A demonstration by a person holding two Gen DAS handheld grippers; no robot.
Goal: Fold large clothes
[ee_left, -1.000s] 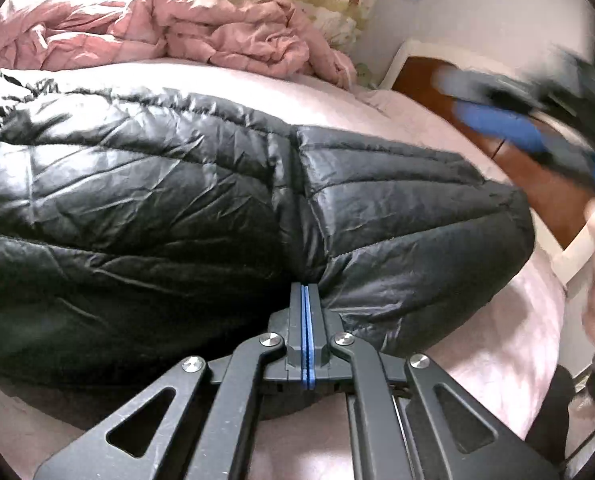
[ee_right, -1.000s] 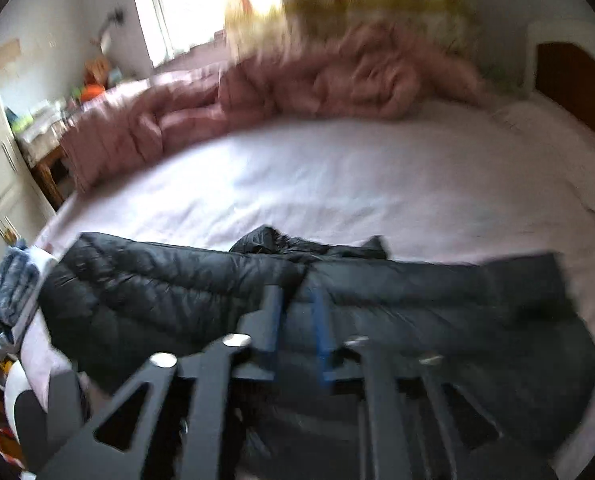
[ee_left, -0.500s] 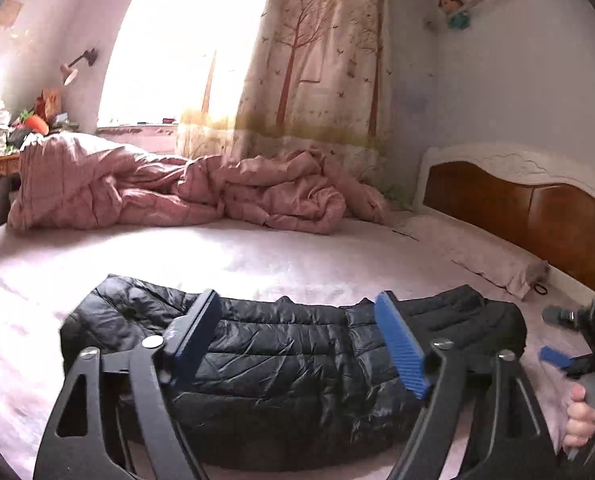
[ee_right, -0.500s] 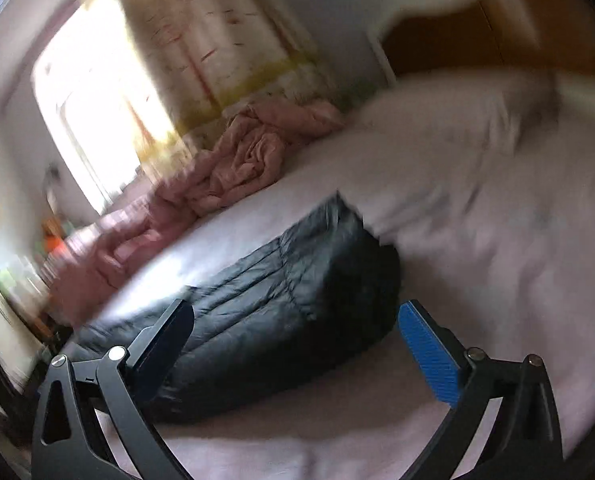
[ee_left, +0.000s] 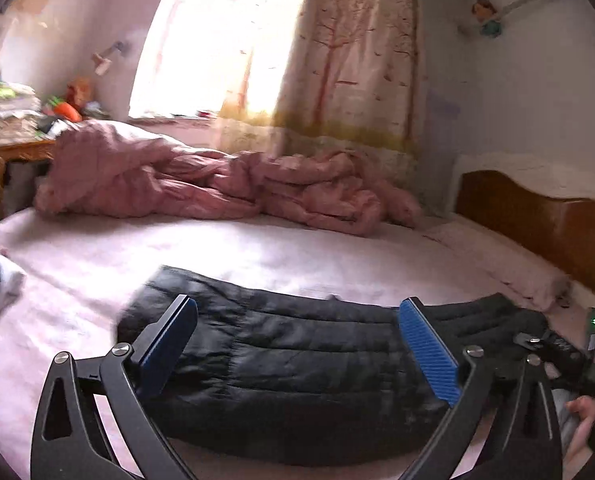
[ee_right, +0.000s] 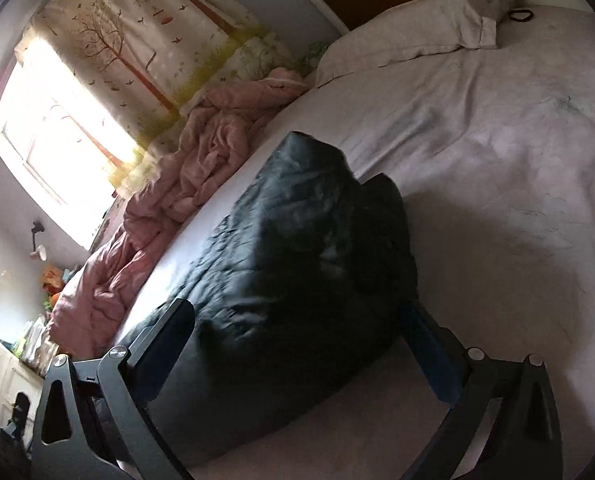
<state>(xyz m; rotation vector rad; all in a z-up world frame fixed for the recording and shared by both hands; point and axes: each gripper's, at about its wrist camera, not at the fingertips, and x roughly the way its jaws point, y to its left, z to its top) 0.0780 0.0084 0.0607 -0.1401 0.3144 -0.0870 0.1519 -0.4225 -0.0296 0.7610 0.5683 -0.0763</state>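
Across the near half of the bed lies the jacket, a black quilted one, folded into a long band that runs from your left to your right, parallel to the near edge; this keeps both ends within reach of your two tools. Your left gripper hangs above the band with its jaws still opening, near their widest. Nothing is between the pads and neither touches the cloth, so it holds nothing. Your right gripper is at the band's right end, rolled to one side, so that the jacket runs away from it lengthwise. Its jaws are wide but just starting to close. The bulky end of the band sits in the gap between them, yet no pad presses on it that you can see, so treat it as not gripped. This placement suggests that the next fold is a crosswise one, with the right end carried over toward the left. The pink duvet is bunched at the far side, and the pillow lies by the headboard; both are well apart from the jacket, leaving bare sheet for the fold. Expect the padded cloth to spring back when released.
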